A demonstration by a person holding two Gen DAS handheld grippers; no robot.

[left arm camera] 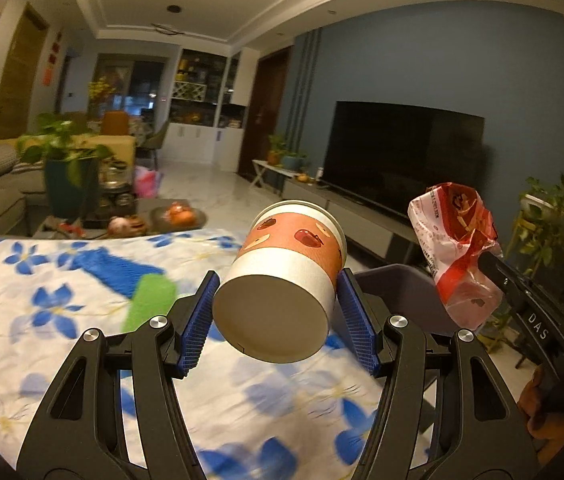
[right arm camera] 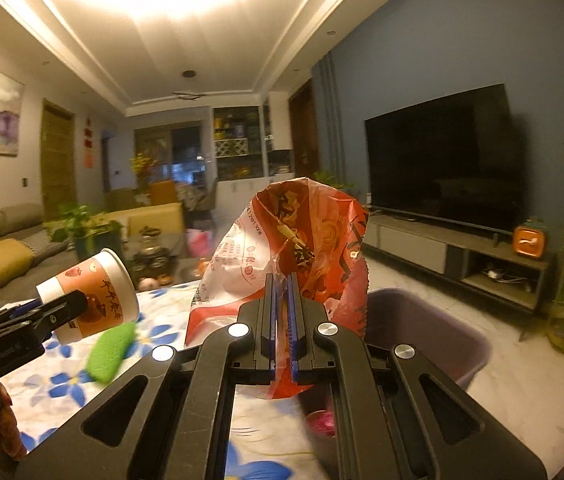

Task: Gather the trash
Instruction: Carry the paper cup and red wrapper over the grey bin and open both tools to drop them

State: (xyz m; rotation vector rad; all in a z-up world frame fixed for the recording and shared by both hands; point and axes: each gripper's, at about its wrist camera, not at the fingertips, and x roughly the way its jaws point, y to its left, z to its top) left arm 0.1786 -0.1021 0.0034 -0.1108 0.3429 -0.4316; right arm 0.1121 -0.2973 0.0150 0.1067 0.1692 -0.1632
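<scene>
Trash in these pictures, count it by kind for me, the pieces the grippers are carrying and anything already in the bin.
Paper cup, in the left gripper: 1
Red snack wrapper, in the right gripper: 1
Pink item inside the purple bin, too blurred to name: 1
Total: 3

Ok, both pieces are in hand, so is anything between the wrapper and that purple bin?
Nothing visible. The right gripper holds the red snack wrapper in the air, and the purple bin sits open just beyond the table edge. The paper cup in the left gripper is off to the side.
</scene>
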